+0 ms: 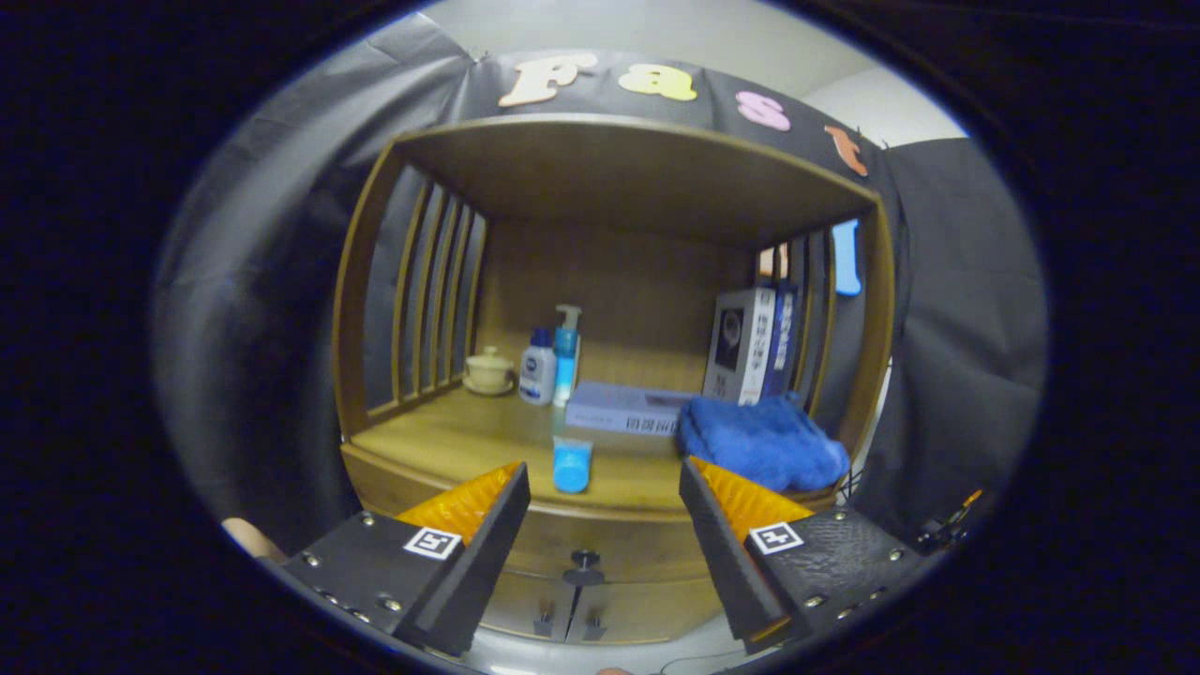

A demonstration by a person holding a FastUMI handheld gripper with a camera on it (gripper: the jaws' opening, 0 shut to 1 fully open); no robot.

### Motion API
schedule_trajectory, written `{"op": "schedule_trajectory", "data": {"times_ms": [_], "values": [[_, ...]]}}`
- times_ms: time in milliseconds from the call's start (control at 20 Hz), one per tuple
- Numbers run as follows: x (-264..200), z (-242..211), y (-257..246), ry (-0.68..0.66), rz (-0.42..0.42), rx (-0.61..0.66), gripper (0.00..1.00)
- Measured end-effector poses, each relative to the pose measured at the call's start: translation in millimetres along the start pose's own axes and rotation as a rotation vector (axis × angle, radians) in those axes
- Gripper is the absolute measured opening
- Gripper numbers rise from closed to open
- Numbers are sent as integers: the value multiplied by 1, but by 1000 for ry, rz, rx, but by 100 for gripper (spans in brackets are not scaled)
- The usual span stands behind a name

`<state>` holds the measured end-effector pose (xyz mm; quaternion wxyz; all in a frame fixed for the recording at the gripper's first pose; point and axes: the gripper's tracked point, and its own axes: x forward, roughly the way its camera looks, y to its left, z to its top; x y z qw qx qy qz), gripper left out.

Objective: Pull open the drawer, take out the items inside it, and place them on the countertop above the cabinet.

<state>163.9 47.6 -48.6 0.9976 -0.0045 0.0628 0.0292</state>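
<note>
Spread wide and empty, the tool (605, 487) is held above the drawer knob (584, 561) at 6 o'clock (drawer shut); a skewed grip could slip off. Blue tube (572, 465) lies on the desk (450, 436).

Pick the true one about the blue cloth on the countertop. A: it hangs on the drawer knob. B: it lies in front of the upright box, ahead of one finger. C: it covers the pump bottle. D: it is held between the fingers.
B: the blue cloth lies bunched before the upright box, while the gripper stands open and empty.
</note>
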Motion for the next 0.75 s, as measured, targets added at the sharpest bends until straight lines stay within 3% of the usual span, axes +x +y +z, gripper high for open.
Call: {"op": "schedule_trajectory", "data": {"times_ms": [300,750], "values": [[-54,92,-34,-138,-29,-2,96],[-108,102,-70,-170,-90,-103,96]]}}
